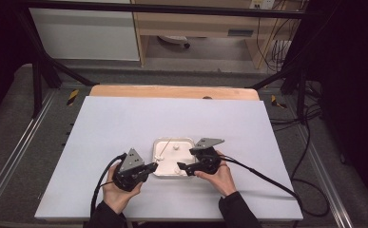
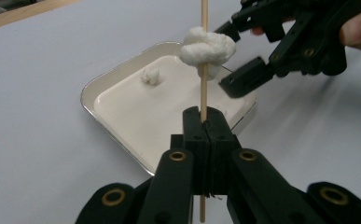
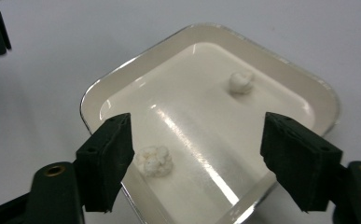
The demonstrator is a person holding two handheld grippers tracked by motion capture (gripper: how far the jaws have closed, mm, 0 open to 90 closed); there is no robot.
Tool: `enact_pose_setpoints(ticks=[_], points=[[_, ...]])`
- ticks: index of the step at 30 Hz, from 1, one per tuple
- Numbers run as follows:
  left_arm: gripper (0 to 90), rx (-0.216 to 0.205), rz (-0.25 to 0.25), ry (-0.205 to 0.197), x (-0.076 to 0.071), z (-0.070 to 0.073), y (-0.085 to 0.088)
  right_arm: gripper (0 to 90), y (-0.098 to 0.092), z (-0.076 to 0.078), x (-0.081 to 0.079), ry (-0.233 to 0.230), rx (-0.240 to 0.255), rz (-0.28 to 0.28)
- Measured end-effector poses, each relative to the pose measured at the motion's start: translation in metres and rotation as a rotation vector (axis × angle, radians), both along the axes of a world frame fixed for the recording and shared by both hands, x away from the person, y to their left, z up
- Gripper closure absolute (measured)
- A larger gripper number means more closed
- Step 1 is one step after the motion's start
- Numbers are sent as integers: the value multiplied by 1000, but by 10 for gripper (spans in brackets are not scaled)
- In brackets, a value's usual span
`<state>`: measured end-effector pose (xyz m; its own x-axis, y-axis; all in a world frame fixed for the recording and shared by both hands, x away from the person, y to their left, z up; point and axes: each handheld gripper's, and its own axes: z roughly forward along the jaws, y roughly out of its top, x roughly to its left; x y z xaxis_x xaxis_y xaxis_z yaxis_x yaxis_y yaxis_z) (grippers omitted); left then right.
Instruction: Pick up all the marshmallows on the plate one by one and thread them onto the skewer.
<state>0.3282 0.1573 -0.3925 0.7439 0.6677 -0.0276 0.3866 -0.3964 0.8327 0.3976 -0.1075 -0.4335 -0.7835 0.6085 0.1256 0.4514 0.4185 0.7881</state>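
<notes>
Left tool [image 2: 204, 122], closed on a wooden skewer [image 2: 204, 98] threaded through a white puffed piece [image 2: 208, 48], above the white tray [image 2: 104, 79]; right tool [image 3: 197, 154] open over two loose pieces.

The right tongs [image 3: 197, 158] stand wide apart over a white tray [image 3: 206, 32] on the pale table [image 3: 52, 56], nothing pressed between them. One white lump [image 3: 155, 161] lies in the tray just beside the jaw at 8 o'clock. A second white lump [image 3: 241, 82] sits well apart from it, toward 1 o'clock.
</notes>
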Motion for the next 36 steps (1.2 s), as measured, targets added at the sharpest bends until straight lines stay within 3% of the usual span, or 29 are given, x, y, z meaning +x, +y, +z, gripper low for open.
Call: enact_pose_setpoints(ticks=[9, 14, 19, 29, 32, 36], points=[[891, -9, 7, 22, 2, -6, 4, 497, 13, -15, -2, 35, -46, 58], [890, -7, 4, 24, 2, -6, 3, 569, 15, -18, -3, 28, -67, 95], [890, -10, 4, 23, 2, -6, 3, 702, 16, -18, -4, 16, -99, 122], [890, -6, 0, 26, 3, -7, 3, 775, 16, -17, -6, 28, -96, 120], [891, -6, -2, 27, 3, -7, 3, 781, 14, -11, -6, 22, -64, 118], [890, -3, -11, 26, 1, -8, 1, 785, 6, 8, -9, -10, -8, 112]])
